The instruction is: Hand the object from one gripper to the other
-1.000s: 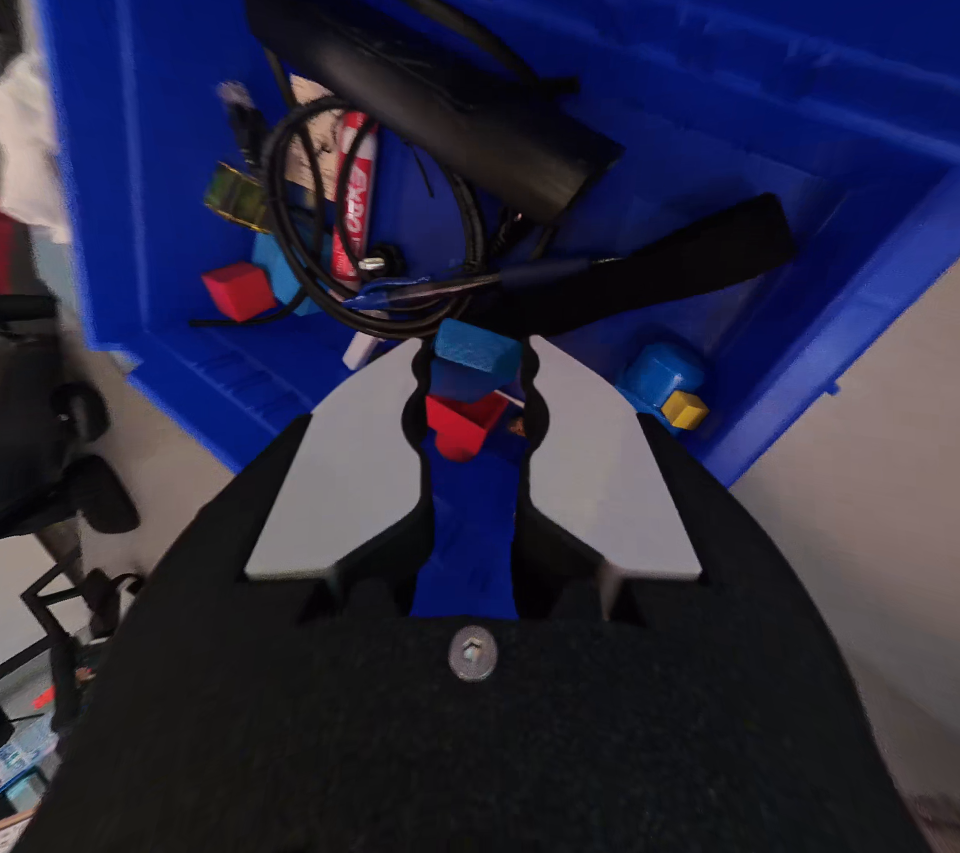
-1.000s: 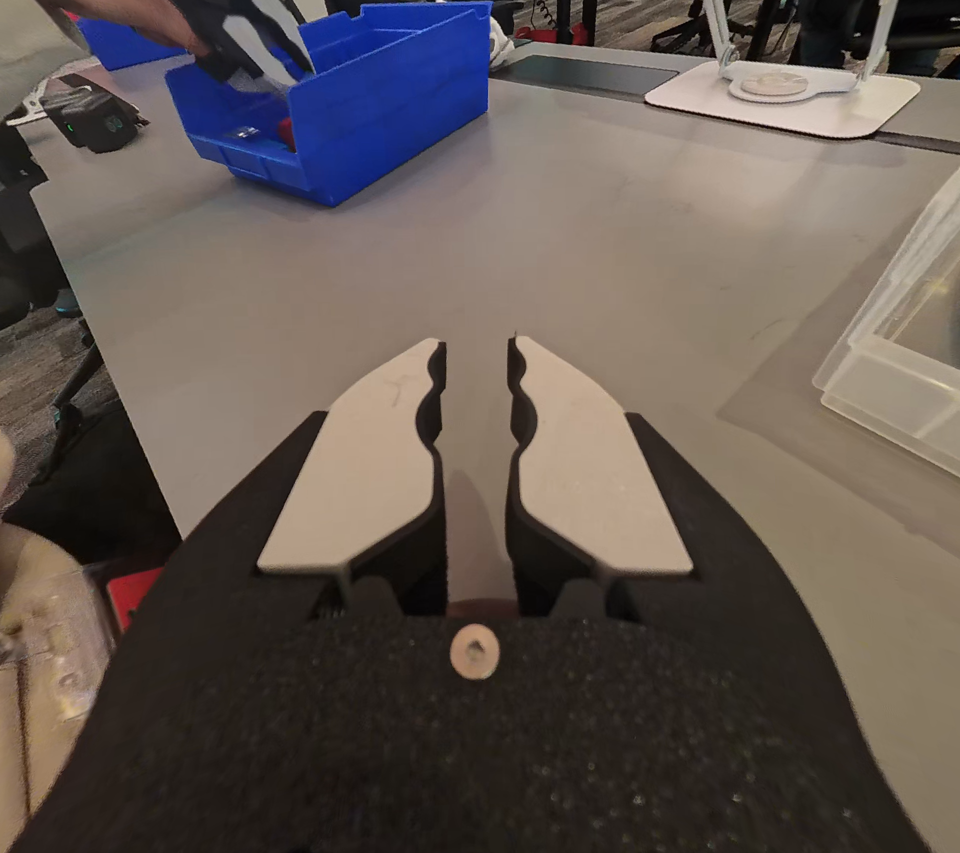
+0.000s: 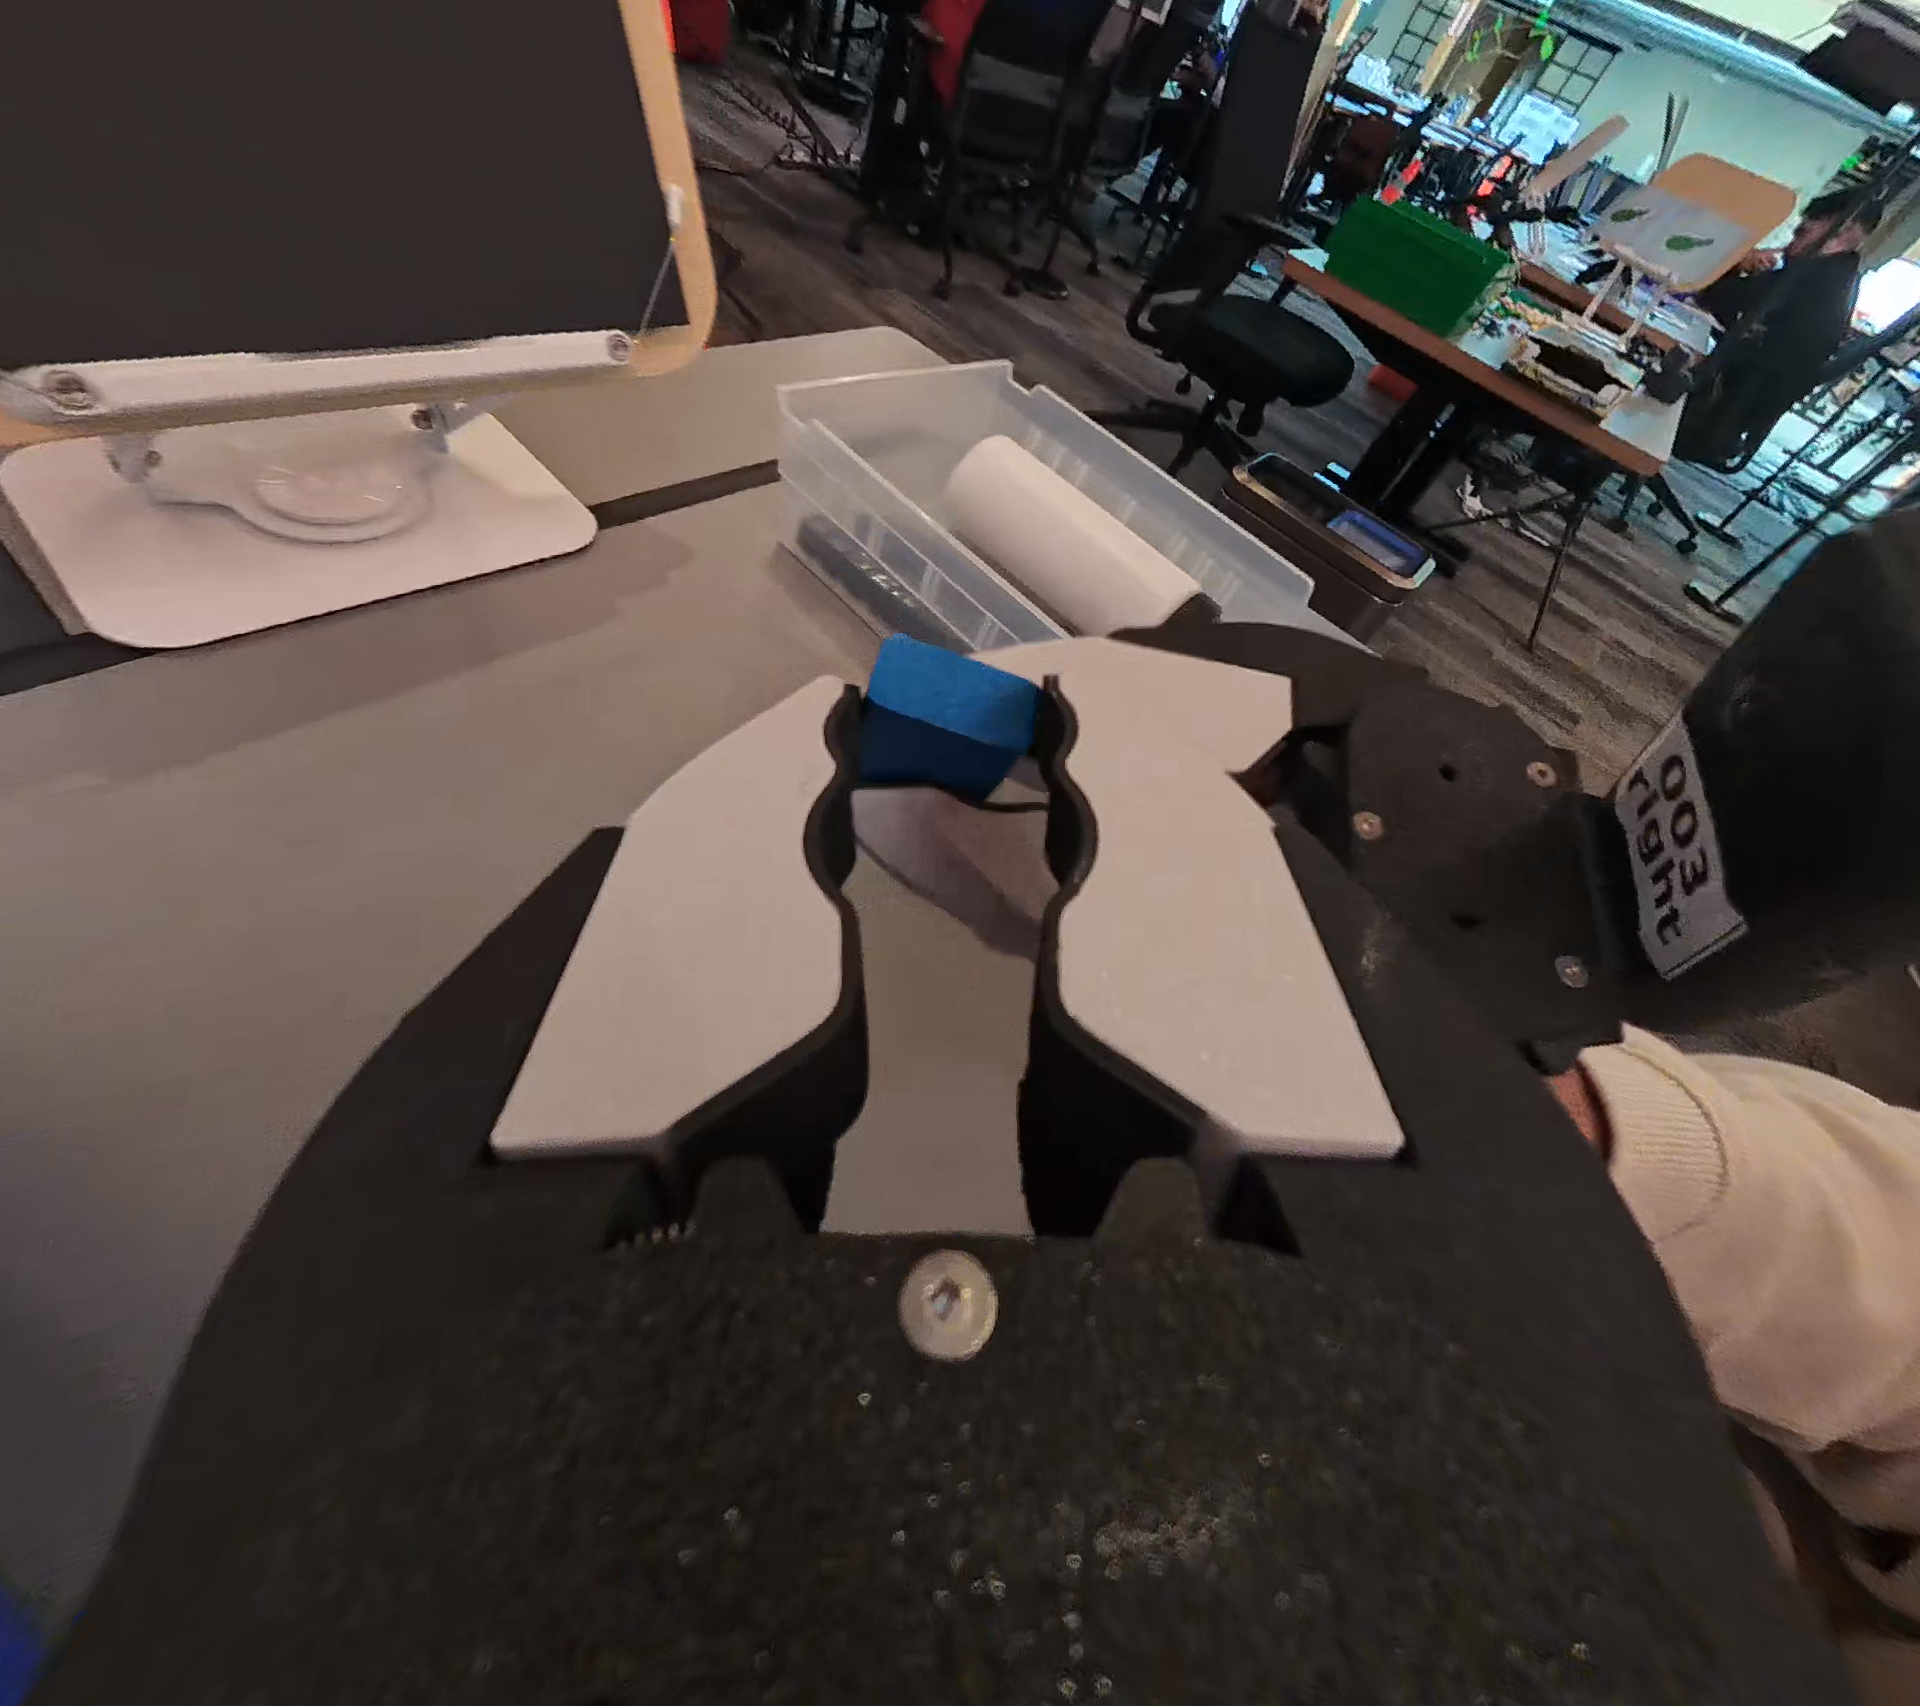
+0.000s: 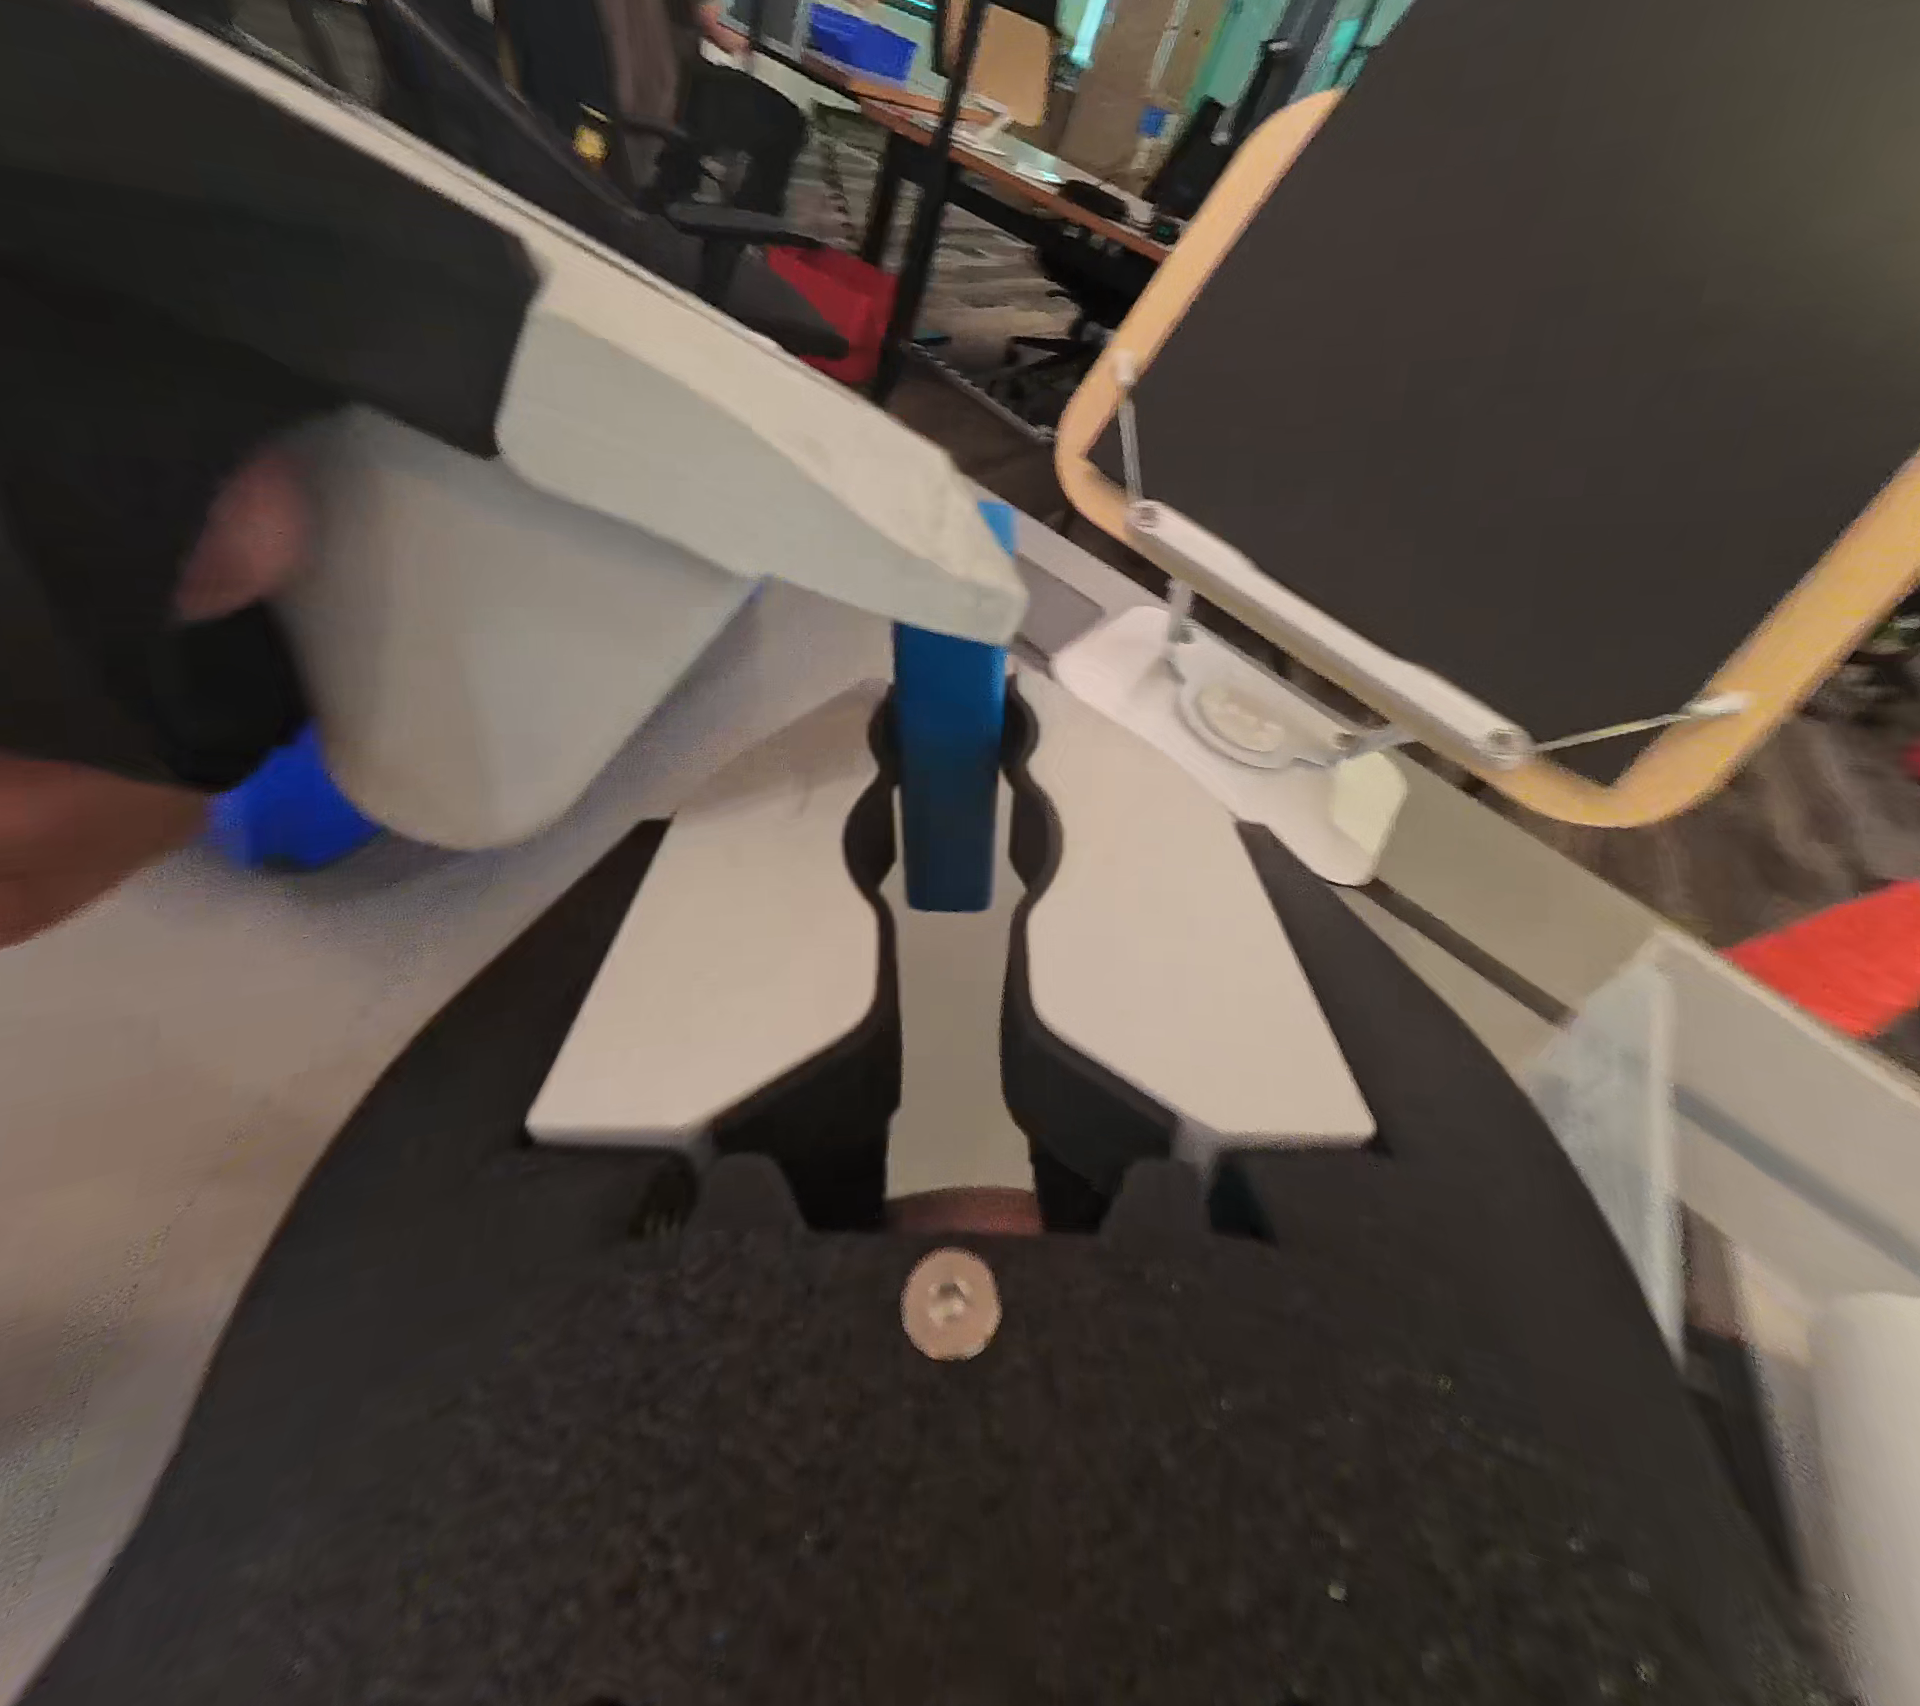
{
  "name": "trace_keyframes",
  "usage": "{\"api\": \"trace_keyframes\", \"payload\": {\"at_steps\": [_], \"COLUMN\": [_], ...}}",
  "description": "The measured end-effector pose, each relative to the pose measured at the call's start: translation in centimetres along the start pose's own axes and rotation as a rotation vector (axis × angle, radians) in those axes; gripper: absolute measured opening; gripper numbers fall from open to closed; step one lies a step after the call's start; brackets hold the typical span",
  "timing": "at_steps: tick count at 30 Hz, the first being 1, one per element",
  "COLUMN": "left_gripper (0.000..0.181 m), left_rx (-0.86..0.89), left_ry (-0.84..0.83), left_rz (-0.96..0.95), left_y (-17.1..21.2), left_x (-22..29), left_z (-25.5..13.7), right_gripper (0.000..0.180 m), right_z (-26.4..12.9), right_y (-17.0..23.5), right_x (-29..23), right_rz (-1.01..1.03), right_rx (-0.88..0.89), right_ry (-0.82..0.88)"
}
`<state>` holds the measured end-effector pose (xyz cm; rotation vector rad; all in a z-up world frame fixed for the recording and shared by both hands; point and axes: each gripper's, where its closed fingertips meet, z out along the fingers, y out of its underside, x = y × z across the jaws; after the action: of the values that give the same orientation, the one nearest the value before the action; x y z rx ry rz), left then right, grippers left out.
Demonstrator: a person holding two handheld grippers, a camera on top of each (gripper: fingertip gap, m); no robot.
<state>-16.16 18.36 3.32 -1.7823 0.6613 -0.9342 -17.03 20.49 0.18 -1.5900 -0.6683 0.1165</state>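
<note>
A blue block [image 3: 940,737] sits pinched between the tips of my left gripper [image 3: 948,700], held above the grey table [image 3: 312,825]. My right gripper's finger [image 3: 1143,690] comes in from the right and meets the same block. In the right wrist view the blue block [image 4: 951,804] stands upright between the tips of my right gripper [image 4: 951,721] and touches both pads. A finger [image 4: 748,493] of the left gripper lies across its top from the left. Both grippers are shut on the block.
A clear plastic bin [image 3: 894,394] with a white roll [image 3: 1049,544] stands behind the grippers; it also shows in the right wrist view [image 4: 1621,1085]. A dark board on a white stand [image 3: 291,513] is at the back left. A blurred blue bin [image 4: 291,809] lies beyond the left hand. Left and right tips are no more than a few centimetres apart.
My left gripper lifted the blue block out of the blue bin and carried it over to the right gripper. My right gripper rose off the table and closed on the block.
</note>
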Motion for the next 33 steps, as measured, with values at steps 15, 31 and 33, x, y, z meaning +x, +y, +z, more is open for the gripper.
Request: {"api": "trace_keyframes", "payload": {"at_steps": [15,31,33], "left_gripper": [0.039,0.017,0.016], "left_rx": [-0.073,0.145,0.123], "left_ry": [0.391,0.499,0.483], "left_rz": [0.044,-0.257,-0.252], "left_y": [3.5,4.2,4.5], "left_x": [1.1,0.3,0.2], "left_z": [-1.3,1.1,1.2], "right_gripper": [0.017,0.017,0.017], "right_z": [-4.3,-1.7,-1.6], "right_y": [-4.0,-0.7,-0.4], "right_x": [2.3,-0.6,-0.6], "right_rz": [0.94,1.179,1.187], "right_rx": [0.3,0.469,0.454], "right_ry": [-0.821,-0.826,-0.835]}}
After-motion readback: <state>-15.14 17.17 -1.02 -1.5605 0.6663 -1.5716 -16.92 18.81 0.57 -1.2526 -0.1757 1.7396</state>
